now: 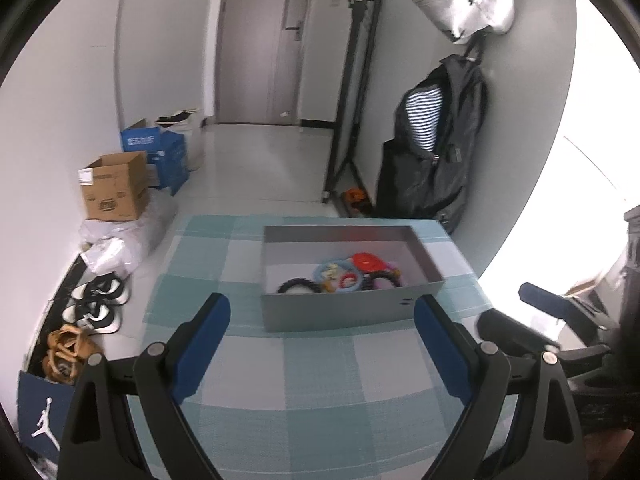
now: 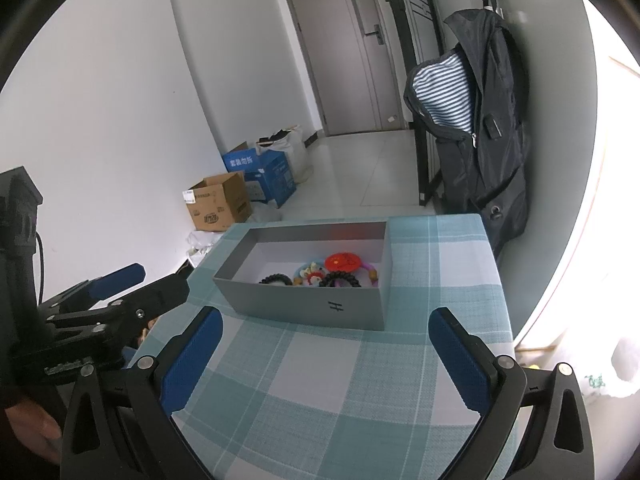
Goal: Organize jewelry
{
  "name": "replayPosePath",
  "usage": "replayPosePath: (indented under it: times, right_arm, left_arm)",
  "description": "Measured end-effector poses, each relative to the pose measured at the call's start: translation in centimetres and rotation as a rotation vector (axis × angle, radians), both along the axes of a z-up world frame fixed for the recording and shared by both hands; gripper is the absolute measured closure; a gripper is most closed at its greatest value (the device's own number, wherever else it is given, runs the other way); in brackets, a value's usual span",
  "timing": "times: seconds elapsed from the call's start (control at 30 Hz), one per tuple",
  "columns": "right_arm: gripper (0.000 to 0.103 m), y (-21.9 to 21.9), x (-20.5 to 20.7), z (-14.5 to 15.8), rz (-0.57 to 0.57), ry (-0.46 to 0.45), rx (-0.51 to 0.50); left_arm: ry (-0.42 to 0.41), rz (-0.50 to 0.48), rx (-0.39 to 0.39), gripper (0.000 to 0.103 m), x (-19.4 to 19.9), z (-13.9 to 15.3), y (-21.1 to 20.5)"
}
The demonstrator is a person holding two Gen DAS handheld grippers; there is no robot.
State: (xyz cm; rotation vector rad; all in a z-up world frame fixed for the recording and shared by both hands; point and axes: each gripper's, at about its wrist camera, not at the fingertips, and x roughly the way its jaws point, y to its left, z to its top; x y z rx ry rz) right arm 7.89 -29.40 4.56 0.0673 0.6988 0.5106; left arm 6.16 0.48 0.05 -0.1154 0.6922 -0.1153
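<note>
Both the left gripper (image 1: 322, 320) and right gripper (image 2: 326, 332) hover, jaws apart and empty, above the checked tabletop (image 2: 320, 380). The open grey cardboard box (image 2: 312, 308) holds what look like coloured bracelets (image 2: 320, 274).

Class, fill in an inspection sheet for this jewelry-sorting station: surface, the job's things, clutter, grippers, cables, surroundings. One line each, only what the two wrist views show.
Surface: table under a teal and white checked cloth, flat, bare in front of the box.
Job's things: open grey box on the cloth; inside lie black beaded bracelets, a light blue ring and a red piece, piled toward one end.
Clutter: nothing seen on the cloth besides the box.
Grippers: left gripper and right gripper both open, empty, short of the box.
Cables: one dark cable behind the left gripper.
Surroundings: cardboard box, shoes, hanging backpack, closed door.
</note>
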Motion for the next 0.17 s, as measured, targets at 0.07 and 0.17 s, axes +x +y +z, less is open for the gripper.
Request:
replayPosePath:
  times: [0.07,0.17]
  right_arm:
    - [0.000,-0.05,0.06,-0.02,-0.001,0.002,0.002]
    - [0.000,-0.10,0.17,0.00,-0.004,0.003,0.002]
  left_arm:
    - [-0.008,0.001,-0.009,0.012,-0.07,0.11,0.04]
    - [-0.048,0.001,-0.018,0.012,-0.48,0.64,0.10]
